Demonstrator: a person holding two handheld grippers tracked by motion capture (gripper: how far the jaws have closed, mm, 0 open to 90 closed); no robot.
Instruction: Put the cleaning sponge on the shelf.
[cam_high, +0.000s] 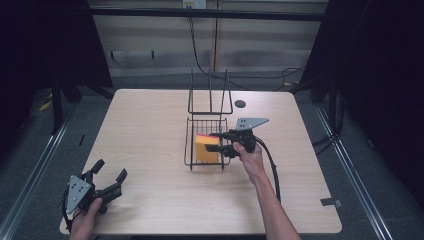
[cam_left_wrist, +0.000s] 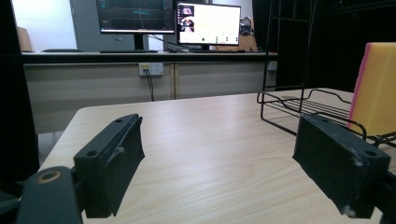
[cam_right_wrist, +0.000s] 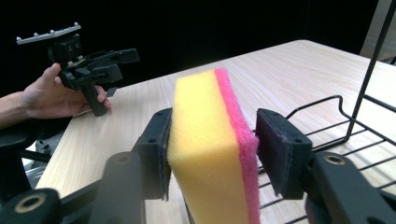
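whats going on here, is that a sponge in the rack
Yes. A person holds a gripper in each hand at a wooden table. The right gripper has its jaws around a yellow and pink sponge, held on edge over the wire rack at mid table; one jaw presses the yellow face, while the other looks slightly off the pink side. The left gripper is open and holds nothing, down at the table's near left corner.

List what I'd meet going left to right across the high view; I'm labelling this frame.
Left tool → sponge in the wire rack → right tool → tape scrap.
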